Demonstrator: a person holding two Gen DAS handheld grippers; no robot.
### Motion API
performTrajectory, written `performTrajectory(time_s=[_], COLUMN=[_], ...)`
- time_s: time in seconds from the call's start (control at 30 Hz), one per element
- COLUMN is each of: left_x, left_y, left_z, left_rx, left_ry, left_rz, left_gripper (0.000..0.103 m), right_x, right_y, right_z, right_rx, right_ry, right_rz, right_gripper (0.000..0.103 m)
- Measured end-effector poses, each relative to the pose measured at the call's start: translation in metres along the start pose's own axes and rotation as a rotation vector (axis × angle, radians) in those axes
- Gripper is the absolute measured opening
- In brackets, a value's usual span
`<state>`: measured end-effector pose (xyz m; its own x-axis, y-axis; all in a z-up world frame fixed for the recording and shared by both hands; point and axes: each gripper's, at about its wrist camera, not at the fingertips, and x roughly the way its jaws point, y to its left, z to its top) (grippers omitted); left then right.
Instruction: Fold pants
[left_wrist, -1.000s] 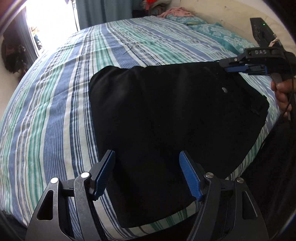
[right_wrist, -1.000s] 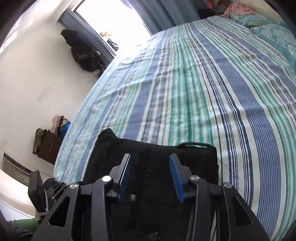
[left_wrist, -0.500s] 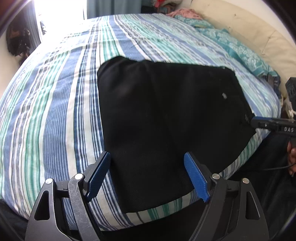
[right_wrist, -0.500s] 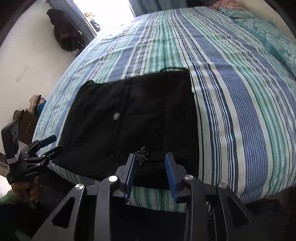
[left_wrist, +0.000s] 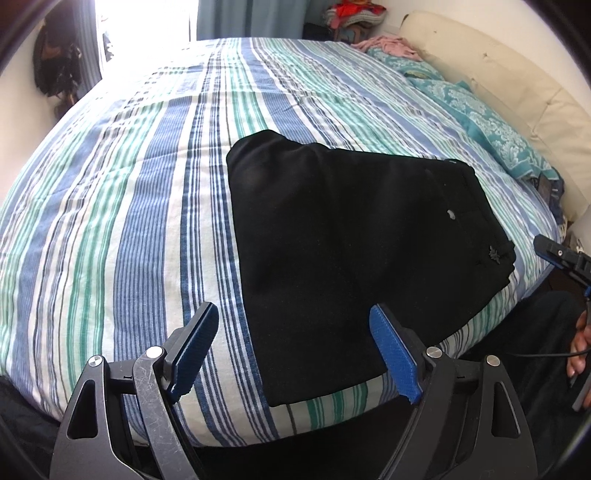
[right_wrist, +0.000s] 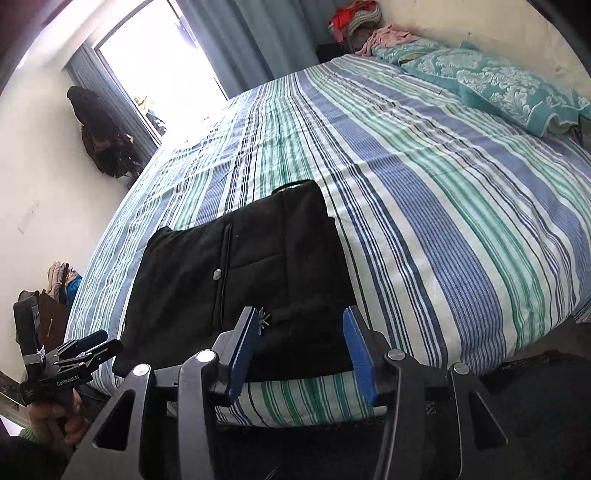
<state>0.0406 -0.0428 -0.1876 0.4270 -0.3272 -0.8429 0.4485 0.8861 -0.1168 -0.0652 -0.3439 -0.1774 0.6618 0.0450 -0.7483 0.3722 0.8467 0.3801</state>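
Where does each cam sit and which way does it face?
Left wrist: on the left gripper, jaws open and empty, looking down at the pants; the right gripper shows at the right edge.
Right wrist: on the right gripper, jaws just opening, empty; a hand at lower left.
Shared: pants, striped bed.

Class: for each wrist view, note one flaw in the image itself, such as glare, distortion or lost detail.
Left wrist view: the window is blown out white, and the black pants show almost no fold detail. Right wrist view: the fisheye bends the striped bedspread into curves, and the corners fall dark.
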Motion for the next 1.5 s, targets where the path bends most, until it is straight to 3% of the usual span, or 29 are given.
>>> performTrajectory(time_s=[0.13,0.2,0.33,0.4,0.47,0.57,0.67,0.77,0.83,0.97,1.07,1.13,1.27,1.37,1.43,1.5], left_x=[0.004,0.01,0.04,0.059,0.059,0.048,0.04,0.058,0.085,0.139,0.129,0.108,0.06,0.031,0.025,0.037], left_y=[0.001,-0.002,-0.009,-0.007,0.002,0.009,0.005,-0.007,-0.01,0.014,0.04,0.044,0.04,0.025,0.012,-0.006], left_z=[0.011,0.024,0.041,0.04,0.035,0.039,0.066,0.104,0.123,0.14,0.145,0.143,0.118,0.084,0.054,0.025], left_rx=[0.002,0.013,0.041,0.029,-0.027,-0.078,-0.069,-0.024,0.001,-0.023,-0.173,-0.191,-0.14,-0.109,-0.071,-0.001], left_ry=[-0.011,-0.019,0.029,0.086,0.103,0.113,0.061,0.052,0.089,0.156,0.146,0.1,0.053,0.056,0.094,0.178], left_rz=[0.011,0.012,0.069,0.096,0.054,0.0,-0.024,0.01,0.046,0.231,0.174,0.164,0.089,-0.012,-0.09,-0.101], left_gripper=[0.085,0.085,0.086,0.087,0.087,0.086,0.086,0.086,0.087,0.092,0.094,0.092,0.092,0.093,0.095,0.095], right_x=[-0.007,-0.002,0.024,0.048,0.075,0.073,0.073,0.074,0.074,0.074,0.074,0.073,0.068,0.038,0.027,0.038], right_y=[0.01,0.017,0.04,0.044,0.041,0.04,0.033,0.026,0.026,0.031,0.033,0.033,0.028,0.029,0.032,0.032], right_z=[0.004,0.007,0.015,0.012,0.001,-0.004,-0.005,-0.003,-0.003,-0.004,-0.006,-0.007,0.0,0.003,0.0,-0.007], right_rx=[-0.02,-0.042,-0.119,-0.125,-0.113,-0.13,-0.1,-0.064,-0.067,-0.111,-0.127,-0.132,-0.093,-0.079,-0.089,-0.079], right_ry=[-0.058,-0.063,-0.025,0.048,0.162,0.13,0.124,0.123,0.123,0.119,0.114,0.113,0.116,0.032,0.014,0.085], right_rz=[0.026,0.071,0.134,0.142,0.124,0.129,0.162,0.2,0.206,0.188,0.186,0.188,0.215,0.234,0.255,0.24], right_gripper=[0.051,0.058,0.062,0.062,0.062,0.062,0.062,0.062,0.062,0.062,0.062,0.062,0.062,0.063,0.07,0.075])
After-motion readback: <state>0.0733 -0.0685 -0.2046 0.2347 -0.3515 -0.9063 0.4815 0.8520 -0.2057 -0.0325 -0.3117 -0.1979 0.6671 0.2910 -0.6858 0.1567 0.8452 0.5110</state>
